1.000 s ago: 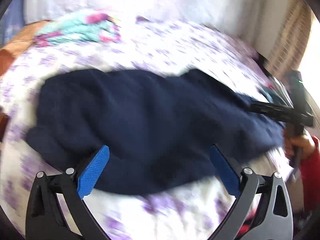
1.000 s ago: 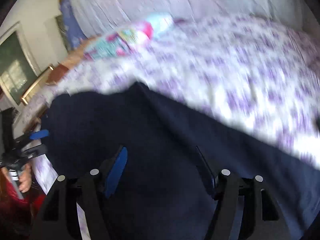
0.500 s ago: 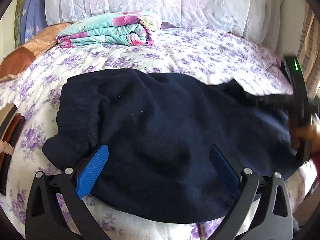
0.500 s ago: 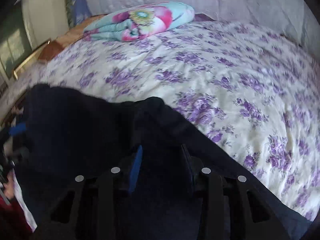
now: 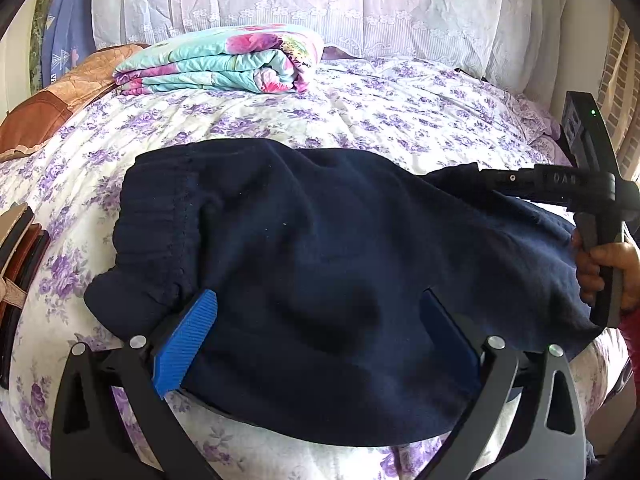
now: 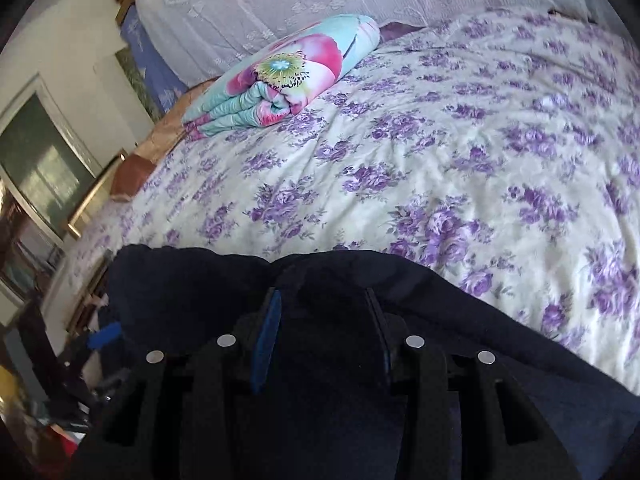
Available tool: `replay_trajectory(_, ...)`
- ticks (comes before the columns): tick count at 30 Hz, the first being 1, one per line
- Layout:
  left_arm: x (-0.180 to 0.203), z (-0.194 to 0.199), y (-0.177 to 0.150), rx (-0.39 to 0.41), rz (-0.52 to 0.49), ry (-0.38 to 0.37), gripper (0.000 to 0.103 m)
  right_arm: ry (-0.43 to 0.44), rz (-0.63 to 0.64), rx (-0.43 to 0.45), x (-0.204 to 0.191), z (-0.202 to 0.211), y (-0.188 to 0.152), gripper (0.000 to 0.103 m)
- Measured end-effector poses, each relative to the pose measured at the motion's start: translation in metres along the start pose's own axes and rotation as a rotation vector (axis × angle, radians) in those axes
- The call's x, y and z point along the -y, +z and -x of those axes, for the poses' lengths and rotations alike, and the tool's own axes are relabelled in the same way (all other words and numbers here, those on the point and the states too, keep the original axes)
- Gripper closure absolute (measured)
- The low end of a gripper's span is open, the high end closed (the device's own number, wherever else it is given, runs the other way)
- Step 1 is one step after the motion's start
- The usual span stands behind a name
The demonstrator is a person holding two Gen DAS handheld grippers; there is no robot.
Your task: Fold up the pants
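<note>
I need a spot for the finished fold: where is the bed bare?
Bare floral bedspread lies between the navy pants and the white curtain, right of the folded blanket. The near edge is crowded by pants and both hand-held grippers.

Under the jaws, the pants (image 5: 320, 264) are thick matt navy fleece cloth with a ribbed waistband. The bed sheet (image 6: 460, 152) beyond is soft printed cotton-like cloth. The left gripper (image 5: 316, 332) has ridged blue pads (image 5: 186, 344) on matt black plastic.

The right tongs (image 6: 320, 320) have narrowed onto the raised pants (image 5: 320, 280) fold.
</note>
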State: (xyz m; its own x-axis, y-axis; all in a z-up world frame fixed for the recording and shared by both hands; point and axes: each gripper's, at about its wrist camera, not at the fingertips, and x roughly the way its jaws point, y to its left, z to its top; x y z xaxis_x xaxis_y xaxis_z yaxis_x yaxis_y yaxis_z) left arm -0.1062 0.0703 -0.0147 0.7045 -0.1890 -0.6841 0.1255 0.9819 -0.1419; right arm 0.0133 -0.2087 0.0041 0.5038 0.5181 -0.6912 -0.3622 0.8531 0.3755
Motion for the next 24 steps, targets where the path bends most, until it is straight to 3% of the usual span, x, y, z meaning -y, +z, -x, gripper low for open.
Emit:
replay_trajectory(6, 0.001, 0.000, 0.000, 0.000, 0.000, 0.002, 0.005, 0.035, -0.030, 0.061, 0.007, 0.024, 0.002, 0.061)
replay_trajectory(13, 0.000, -0.001, 0.000, 0.001, -0.001, 0.001, 0.005, -0.023, 0.060, 0.017, -0.009, 0.002, 0.011, 0.062)
replay_trajectory(14, 0.000, -0.001, 0.000, 0.001, -0.001, 0.001, 0.005, -0.028, 0.066, 0.003, -0.011, -0.005, 0.012, 0.075)
replay_trajectory(15, 0.000, -0.001, 0.000, 0.000, -0.002, 0.002, 0.005, -0.041, 0.082, -0.016, -0.015, -0.015, 0.012, 0.097)
replay_trajectory(18, 0.000, -0.001, 0.000, 0.001, 0.000, 0.000, 0.005, -0.172, 0.154, 0.010, -0.022, -0.029, 0.023, 0.099)
replay_trajectory(21, 0.001, -0.002, -0.001, -0.003, -0.003, 0.009, 0.005, -0.274, 0.131, -0.035, 0.000, -0.058, 0.042, 0.100)
replay_trajectory(22, 0.002, -0.002, -0.001, -0.003, -0.004, 0.013, 0.005, -0.290, 0.120, -0.065, 0.009, -0.068, 0.042, 0.100)
replay_trajectory(24, 0.001, -0.002, -0.001, -0.004, -0.005, 0.013, 0.005, -0.231, 0.060, -0.052, 0.025, -0.070, 0.041, 0.101)
